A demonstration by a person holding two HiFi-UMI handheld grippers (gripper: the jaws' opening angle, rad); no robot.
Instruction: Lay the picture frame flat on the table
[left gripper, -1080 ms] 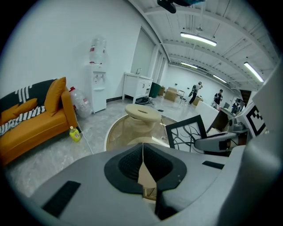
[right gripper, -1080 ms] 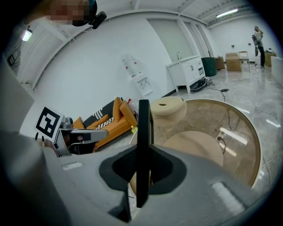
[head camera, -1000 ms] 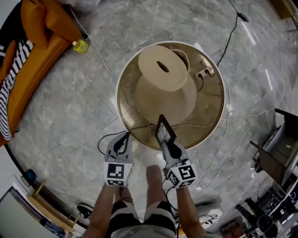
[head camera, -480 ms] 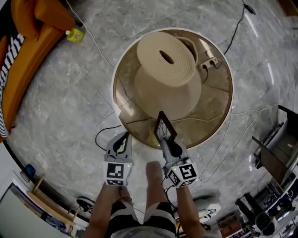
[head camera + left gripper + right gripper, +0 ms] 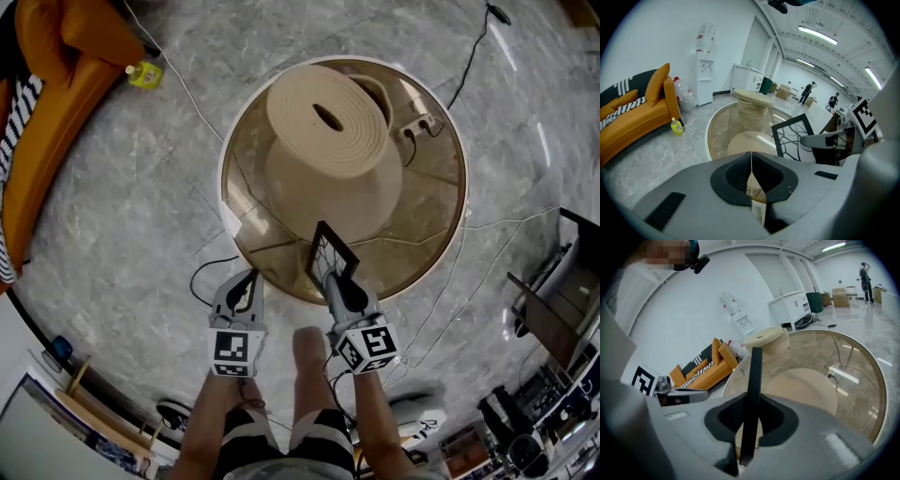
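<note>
A person's right hand-held gripper point(image 5: 335, 279) pinches the black picture frame point(image 5: 330, 255) by its near edge, its jaws just eased a touch wider yet the pads on it, and holds it upright and tilted over the near rim of the round glass worktop point(image 5: 441, 225). The left hand-held gripper point(image 5: 246, 281), pressed together and empty, hangs just short of that rim. Done well, the frame likely meets the glass inside the rim, tips over slowly, and is released only once flat.
</note>
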